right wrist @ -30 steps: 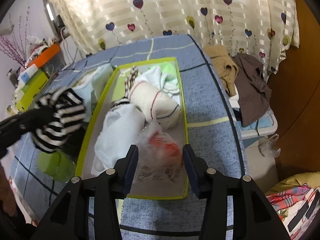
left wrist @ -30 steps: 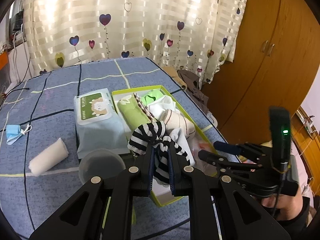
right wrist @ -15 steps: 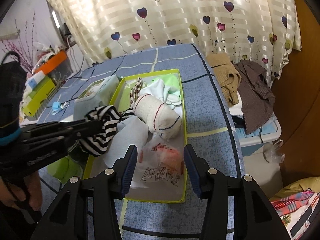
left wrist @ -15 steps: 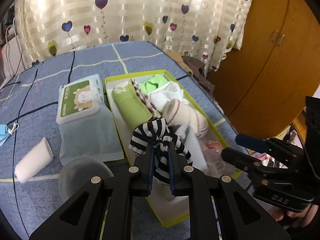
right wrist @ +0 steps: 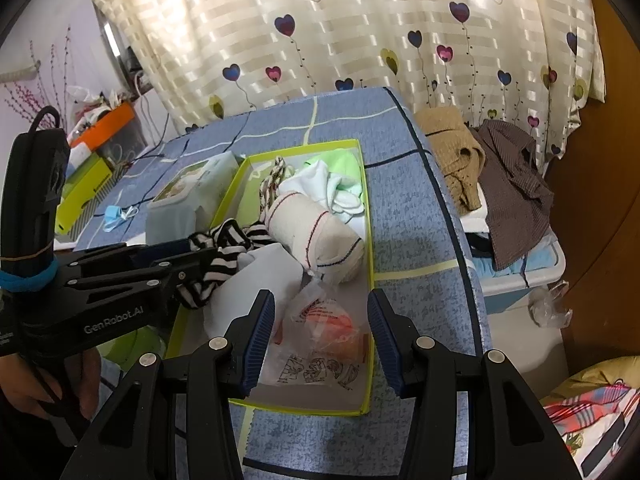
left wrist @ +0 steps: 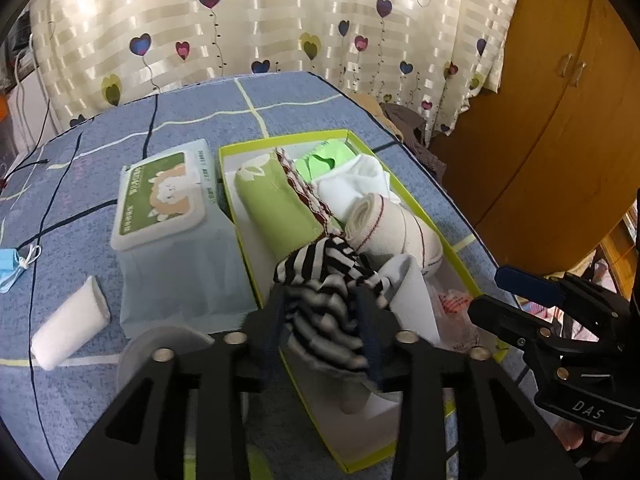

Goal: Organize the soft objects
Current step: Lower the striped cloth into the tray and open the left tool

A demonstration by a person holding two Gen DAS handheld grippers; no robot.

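Note:
A black-and-white striped sock (left wrist: 320,268) (right wrist: 224,256) lies loosely between the jaws of my left gripper (left wrist: 322,300) (right wrist: 188,258), which are opening above the near half of the lime-rimmed tray (left wrist: 236,232) (right wrist: 370,240). The pads stand apart from the sock, which is blurred. The tray holds a green roll (left wrist: 276,208), a cream rolled sock (left wrist: 396,232) (right wrist: 312,232), white cloths (right wrist: 256,280) and a printed plastic bag (right wrist: 324,316). My right gripper (right wrist: 320,312) (left wrist: 490,292) hovers open over that bag and grips nothing.
Left of the tray lie a wet-wipes pack (left wrist: 164,196), a white roll (left wrist: 68,328), a blue face mask (left wrist: 12,264) and a clear round lid (left wrist: 160,344). Clothes (right wrist: 480,160) are piled off the bed's right edge. A wooden wardrobe (left wrist: 540,140) stands at the right.
My left gripper came forward and down over the tray with the striped sock, then its jaws spread and the sock slackened between them. The right gripper stayed where it was, open.

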